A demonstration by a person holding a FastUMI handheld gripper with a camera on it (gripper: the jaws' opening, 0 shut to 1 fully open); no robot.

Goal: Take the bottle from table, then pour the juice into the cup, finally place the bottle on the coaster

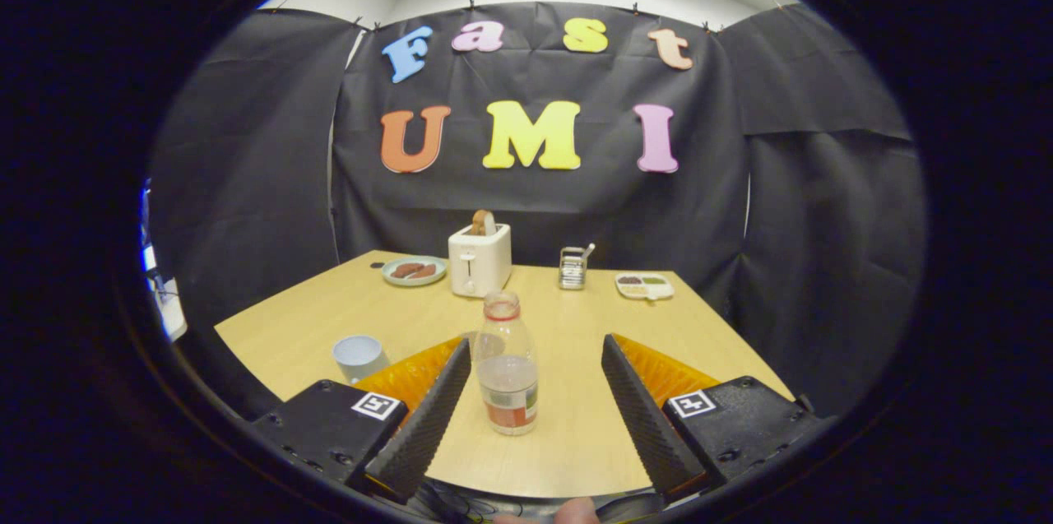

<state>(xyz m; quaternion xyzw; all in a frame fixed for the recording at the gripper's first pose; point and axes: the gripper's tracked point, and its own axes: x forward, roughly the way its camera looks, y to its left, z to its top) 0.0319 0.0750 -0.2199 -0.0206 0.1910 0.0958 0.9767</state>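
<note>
- A light wooden table [576,442] stands in a booth hung with black cloth, with a pale wall above the cloth.
- The gripper [535,347] is spread wide, its 2 fingers well apart and pressing on nothing.
- The bottle [507,361] stands upright on the table between the fingers, much nearer the left one; whether it touches that finger cannot be told. It is clear plastic with no cap, holds pale liquid to about half its height, and has a label round its lower part.
- The cup [359,357], pale and empty-looking, sits on the table beside the left finger, to its outer side.
- Beyond the bottle, along the far edge: a plate [415,271] with 2 brown pieces of food, a white toaster [480,260] with a slice of bread [484,222] standing in it, a small metal holder [572,267], and a divided dish [644,285].
- A fingertip [574,512] shows below the gripper.
</note>
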